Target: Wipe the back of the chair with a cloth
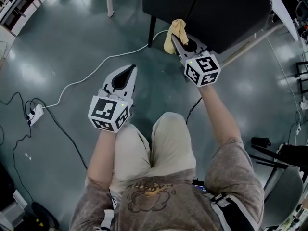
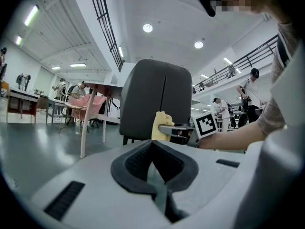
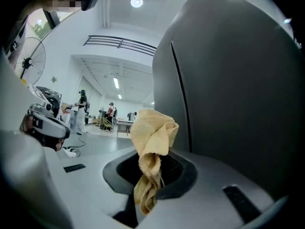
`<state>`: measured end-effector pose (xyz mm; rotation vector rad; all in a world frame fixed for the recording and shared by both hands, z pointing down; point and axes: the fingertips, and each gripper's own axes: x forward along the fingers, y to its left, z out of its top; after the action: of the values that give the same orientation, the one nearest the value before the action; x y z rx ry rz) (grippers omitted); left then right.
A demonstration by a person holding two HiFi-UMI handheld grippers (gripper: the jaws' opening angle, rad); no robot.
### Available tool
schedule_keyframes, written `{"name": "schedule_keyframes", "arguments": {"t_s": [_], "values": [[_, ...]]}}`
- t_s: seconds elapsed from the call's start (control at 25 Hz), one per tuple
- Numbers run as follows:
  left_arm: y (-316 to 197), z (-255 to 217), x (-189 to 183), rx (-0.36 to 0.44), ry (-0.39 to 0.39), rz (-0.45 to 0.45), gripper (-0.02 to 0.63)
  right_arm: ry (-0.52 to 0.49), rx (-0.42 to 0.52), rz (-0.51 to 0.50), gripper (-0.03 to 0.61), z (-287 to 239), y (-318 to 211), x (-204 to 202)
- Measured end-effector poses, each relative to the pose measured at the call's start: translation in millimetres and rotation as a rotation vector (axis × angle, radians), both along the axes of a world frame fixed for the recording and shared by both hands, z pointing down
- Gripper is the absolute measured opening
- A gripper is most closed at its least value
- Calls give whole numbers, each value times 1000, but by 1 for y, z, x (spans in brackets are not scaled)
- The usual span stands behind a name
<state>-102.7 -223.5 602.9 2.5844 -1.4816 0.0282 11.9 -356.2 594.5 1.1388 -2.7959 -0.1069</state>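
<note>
The right claw (image 3: 151, 178) is clamped tight on a bunched yellow cloth (image 3: 152, 132). It holds the cloth up beside the dark chair back (image 3: 233, 80), near its lower edge, seemingly ready to rub it. The left claw (image 1: 130, 70) hangs apart over the floor (image 1: 62, 47), jaws together and empty, apparently out of the way.

left gripper (image 1: 130, 70) held low ahead of the left knee, forearm bent in, fingers closed on nothing; right gripper (image 1: 177, 40) out on a straighter arm, fingers clamped on yellow cloth (image 1: 175, 29).
</note>
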Motion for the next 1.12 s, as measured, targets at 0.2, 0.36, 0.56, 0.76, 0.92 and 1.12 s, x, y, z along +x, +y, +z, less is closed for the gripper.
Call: {"name": "schedule_keyframes", "arguments": {"t_s": [0.2, 0.36, 0.56, 0.76, 0.92, 1.12], "values": [[5, -3, 5, 6, -7, -1, 5, -17, 11, 35, 69, -2, 36, 36], [6, -3, 8, 8, -12, 1, 5, -10, 19, 47, 69, 2, 62, 54], [6, -2, 12, 7, 0, -2, 5, -41, 2, 81, 69, 7, 85, 76], [3, -2, 17, -4, 36, -5, 5, -54, 9, 79, 69, -5, 90, 78], [-1, -16, 28, -15, 46, 21, 5, -72, 15, 75, 69, -29, 83, 73], [0, -80, 17, -20, 53, 31, 5, -73, 27, 20, 69, -95, 87, 44]]}}
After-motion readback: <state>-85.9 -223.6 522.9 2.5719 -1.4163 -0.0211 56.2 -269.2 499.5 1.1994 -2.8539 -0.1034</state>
